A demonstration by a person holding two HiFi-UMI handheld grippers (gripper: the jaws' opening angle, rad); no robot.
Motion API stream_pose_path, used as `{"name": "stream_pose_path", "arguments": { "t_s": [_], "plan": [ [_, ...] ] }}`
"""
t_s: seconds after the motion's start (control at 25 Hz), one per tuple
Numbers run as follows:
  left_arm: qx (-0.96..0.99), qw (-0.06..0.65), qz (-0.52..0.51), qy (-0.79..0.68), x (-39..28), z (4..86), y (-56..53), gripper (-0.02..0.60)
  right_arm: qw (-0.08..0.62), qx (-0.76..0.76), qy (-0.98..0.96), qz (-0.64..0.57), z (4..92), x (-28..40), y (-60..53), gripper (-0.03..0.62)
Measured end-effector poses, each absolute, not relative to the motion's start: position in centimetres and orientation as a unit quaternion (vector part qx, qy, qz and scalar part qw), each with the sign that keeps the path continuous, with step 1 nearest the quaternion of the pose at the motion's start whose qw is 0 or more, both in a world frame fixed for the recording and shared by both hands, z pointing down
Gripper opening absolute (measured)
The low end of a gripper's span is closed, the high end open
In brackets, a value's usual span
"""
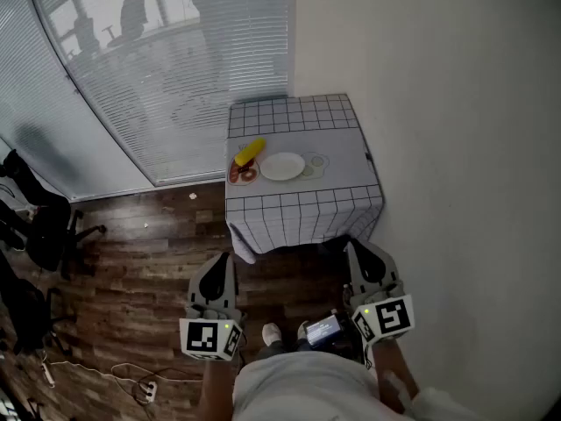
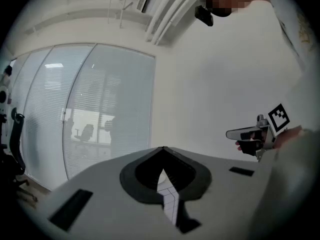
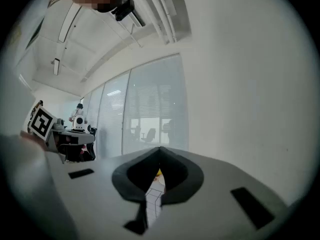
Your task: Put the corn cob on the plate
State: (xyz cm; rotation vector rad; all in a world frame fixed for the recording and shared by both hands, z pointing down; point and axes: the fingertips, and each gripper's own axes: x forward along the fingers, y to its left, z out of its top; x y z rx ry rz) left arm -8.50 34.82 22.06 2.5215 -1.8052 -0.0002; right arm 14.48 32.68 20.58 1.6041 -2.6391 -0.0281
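Small table (image 1: 302, 210) with grid-check cloth in room corner, white wall (image 1: 456, 103) at right, window blinds (image 1: 158, 77) behind, wood floor (image 1: 131, 244), corn cob (image 1: 250, 152) on cloth just left of white plate (image 1: 282, 166), left gripper (image 1: 221, 260) and right gripper (image 1: 354, 249) held level, well short of table, both with jaws together, nothing held.

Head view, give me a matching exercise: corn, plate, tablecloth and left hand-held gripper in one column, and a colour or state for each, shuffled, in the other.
Column one:
1 corn
2 plate
3 tablecloth
4 left hand-held gripper

Column two:
a plain white, round
b shut and empty
c yellow
d grid of dark lines

Pairs: 1-c; 2-a; 3-d; 4-b
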Motion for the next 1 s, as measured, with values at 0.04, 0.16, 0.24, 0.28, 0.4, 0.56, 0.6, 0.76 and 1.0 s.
{"name": "stream_pose_path", "arguments": {
  "t_s": [0.04, 0.16, 0.24, 0.28, 0.4, 0.56, 0.6, 0.76, 1.0],
  "plan": [
    [0.815, 0.020, 0.002, -0.580, -8.4, 22.1, 35.0, 0.006, 0.026, 0.519, -0.854, -0.007, 20.7, 14.4, 32.8, 0.006],
    [0.818, 0.019, 0.004, -0.575, -8.2, 22.3, 35.1, 0.006, 0.025, 0.519, -0.854, 0.000, 21.1, 14.3, 33.0, 0.006],
    [0.819, 0.017, 0.001, -0.574, -8.2, 22.2, 35.0, 0.006, 0.025, 0.520, -0.854, 0.001, 21.3, 14.3, 33.0, 0.006],
    [0.818, 0.016, 0.000, -0.574, -8.1, 22.1, 35.0, 0.006, 0.025, 0.519, -0.854, 0.000, 21.3, 14.3, 33.0, 0.006],
    [0.819, 0.011, 0.002, -0.574, -7.9, 21.8, 35.0, 0.006, 0.023, 0.518, -0.855, 0.001, 21.2, 14.4, 33.1, 0.006],
    [0.820, 0.006, 0.012, -0.573, -7.4, 21.6, 35.1, 0.006, 0.024, 0.516, -0.856, 0.005, 21.3, 14.7, 33.1, 0.006],
    [0.819, 0.020, 0.007, -0.573, -7.5, 21.9, 35.0, 0.006, 0.023, 0.517, -0.856, 0.007, 21.4, 14.8, 33.1, 0.006],
    [0.809, 0.156, -0.058, -0.564, -8.2, 23.9, 34.4, 0.006, 0.015, 0.527, -0.850, 0.019, 22.0, 15.8, 32.8, 0.008],
    [0.795, 0.082, -0.011, -0.600, -7.8, 23.8, 34.5, 0.006, 0.012, 0.518, -0.855, 0.021, 22.7, 17.0, 32.8, 0.008]
  ]
}}
